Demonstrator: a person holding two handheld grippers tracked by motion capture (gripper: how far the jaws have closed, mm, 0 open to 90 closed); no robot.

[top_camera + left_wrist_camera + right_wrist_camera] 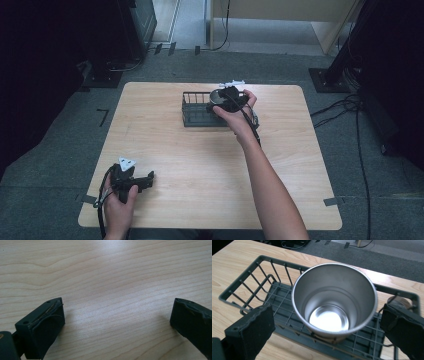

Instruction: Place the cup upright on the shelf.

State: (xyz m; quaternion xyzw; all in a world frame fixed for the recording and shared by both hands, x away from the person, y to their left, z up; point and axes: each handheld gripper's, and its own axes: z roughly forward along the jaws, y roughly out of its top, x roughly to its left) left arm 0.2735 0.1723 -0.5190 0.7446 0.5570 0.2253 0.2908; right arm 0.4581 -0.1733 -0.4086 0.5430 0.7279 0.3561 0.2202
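A shiny steel cup (334, 297) stands upright, mouth up, in a dark wire rack (262, 257) at the far middle of the table. My right gripper (327, 325) hovers just above it, open; its jaws stand wide on either side of the cup without touching it. In the high view the right gripper (227, 100) covers most of the cup (216, 97) at the right end of the rack (192, 112). My left gripper (145, 181) rests low at the front left, and the left gripper (117, 317) is open over bare wood.
The light wooden table (200, 160) has rounded corners and grey carpet around it. A small brown round thing (399, 301) sits at the rack's right end. Cables (345, 107) and dark stands lie on the floor to the right and behind.
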